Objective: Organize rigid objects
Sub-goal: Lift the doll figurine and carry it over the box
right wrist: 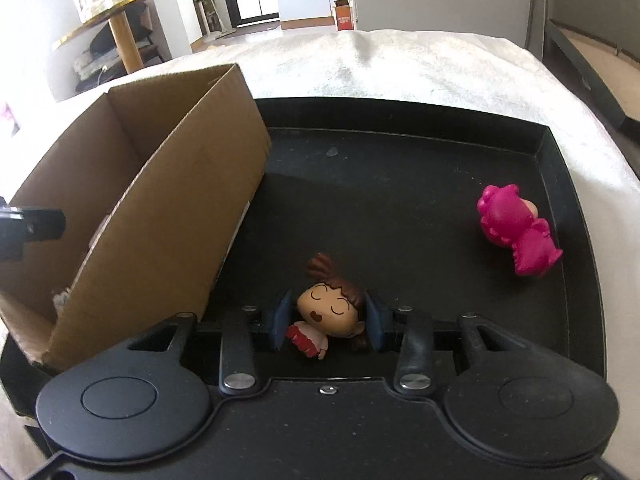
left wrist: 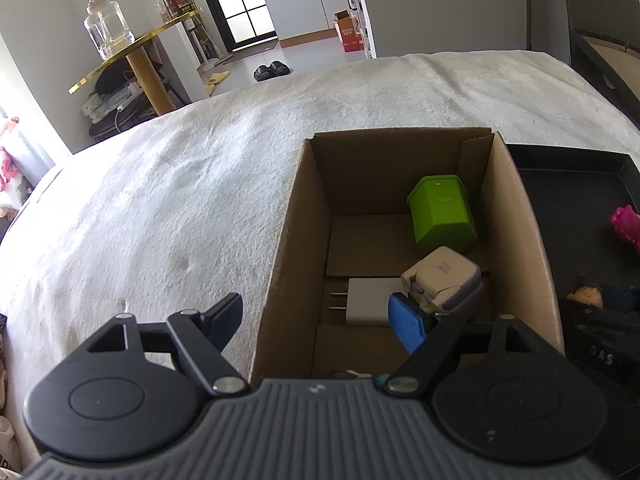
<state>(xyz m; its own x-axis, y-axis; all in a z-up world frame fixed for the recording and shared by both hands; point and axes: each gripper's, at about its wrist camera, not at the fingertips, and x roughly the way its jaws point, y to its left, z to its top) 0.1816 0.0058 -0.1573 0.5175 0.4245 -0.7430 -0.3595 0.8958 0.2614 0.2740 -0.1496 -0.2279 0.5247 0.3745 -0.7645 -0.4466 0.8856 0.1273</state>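
A: Where is the doll (right wrist: 334,312)?
B: At the lower centre of the right view, lying in the black tray (right wrist: 400,200). The right gripper (right wrist: 331,322) has its jaws clamped on the doll's head.

A: What is around?
B: The cardboard box (right wrist: 168,216) stands at the left, and a pink figure (right wrist: 516,228) lies at the right.

A: And the left gripper (left wrist: 320,316)?
B: Its jaws are wide apart over the box wall, beside a green container (left wrist: 442,212) and a white charger (left wrist: 370,302).
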